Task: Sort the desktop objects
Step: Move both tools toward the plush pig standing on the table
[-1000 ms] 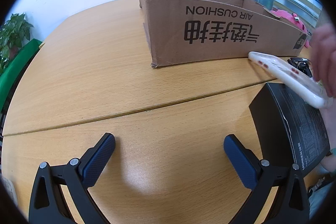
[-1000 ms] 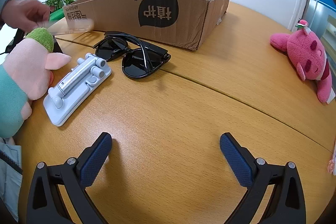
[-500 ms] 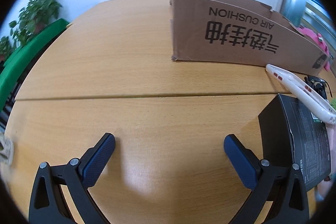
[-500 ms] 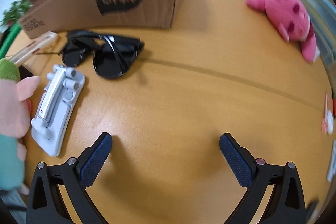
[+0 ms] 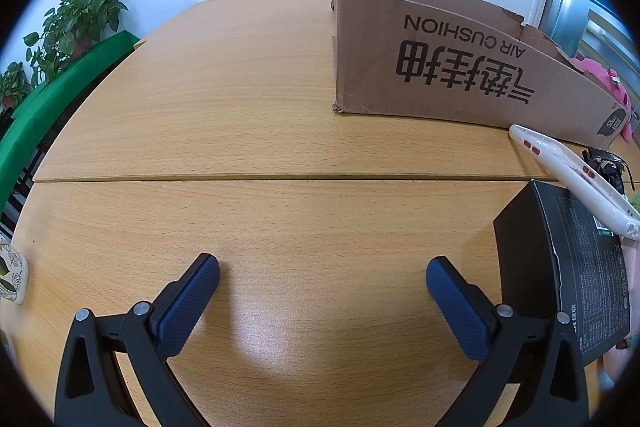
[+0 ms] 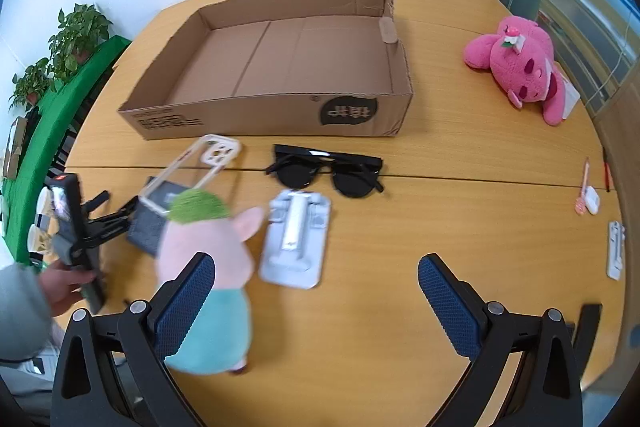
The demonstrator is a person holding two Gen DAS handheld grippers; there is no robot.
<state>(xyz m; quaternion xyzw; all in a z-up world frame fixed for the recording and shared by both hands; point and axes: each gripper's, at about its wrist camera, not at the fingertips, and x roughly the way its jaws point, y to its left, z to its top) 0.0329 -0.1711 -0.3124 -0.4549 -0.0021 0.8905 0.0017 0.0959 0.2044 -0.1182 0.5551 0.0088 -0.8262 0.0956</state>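
Note:
An open, empty cardboard box [image 6: 288,67] lies at the back of the round wooden table; its printed side [image 5: 460,67] fills the upper right of the left wrist view. In front of it lie black sunglasses [image 6: 328,171], a grey folding stand [image 6: 296,239], a white phone case [image 6: 192,175] leaning on a black box [image 5: 568,267], and a pink pig plush [image 6: 208,267]. A pink bear plush [image 6: 520,67] lies far right. My right gripper [image 6: 316,291] is open, raised above the table. My left gripper [image 5: 322,291] is open over bare wood, left of the black box.
A person's hand [image 6: 68,283] holds the left gripper's handle at the left edge. Small white and pink items [image 6: 588,199] and a white stand [image 6: 616,247] lie near the right rim. Potted plants [image 5: 76,23] and a green surface [image 5: 52,107] stand beyond the left edge.
The right gripper has risen and now looks down into the box and over all the objects. The left view has swung left; the hand that held the phone case is gone and the case rests on the black box.

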